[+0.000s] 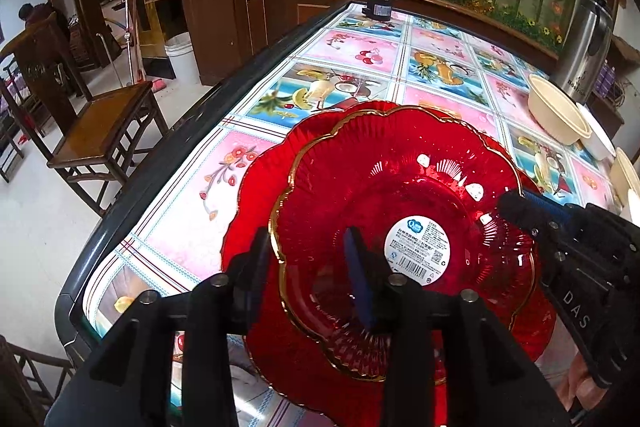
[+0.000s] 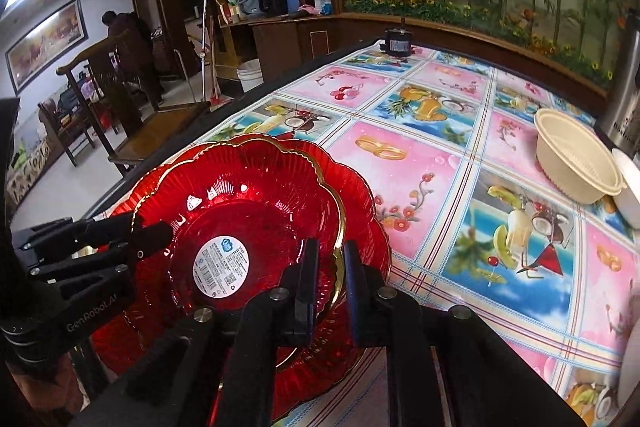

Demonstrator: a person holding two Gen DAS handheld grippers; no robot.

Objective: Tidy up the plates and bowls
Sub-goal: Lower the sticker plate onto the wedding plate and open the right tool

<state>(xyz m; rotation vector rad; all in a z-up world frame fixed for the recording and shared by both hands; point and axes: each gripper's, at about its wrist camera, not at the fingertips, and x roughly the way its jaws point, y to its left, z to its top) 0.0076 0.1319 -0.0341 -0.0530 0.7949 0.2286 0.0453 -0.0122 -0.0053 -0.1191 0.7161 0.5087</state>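
Two red glass flower-shaped plates with gold rims lie stacked on the fruit-print tablecloth (image 1: pixel 344 51). The top plate (image 1: pixel 380 167) (image 2: pixel 248 195) has a round white label (image 1: pixel 417 251) in its middle and sits on the lower plate (image 1: pixel 256 195) (image 2: pixel 360 211). My left gripper (image 1: pixel 308 259) (image 2: pixel 152 239) straddles the top plate's near-left rim; its jaws stand wide and neither pad touches the rim. My right gripper (image 2: pixel 332 263) (image 1: pixel 510 201) is on the opposite rim, its jaws narrow and shut on the gold edge.
A cream bowl (image 1: pixel 558 115) (image 2: pixel 576 155) stands at the table's right, with a white dish (image 2: pixel 632 187) beside it and a steel flask (image 1: pixel 586 43) behind. A small black device (image 1: pixel 378 7) sits at the far end. A wooden chair (image 1: pixel 100 131) stands left of the table's dark edge.
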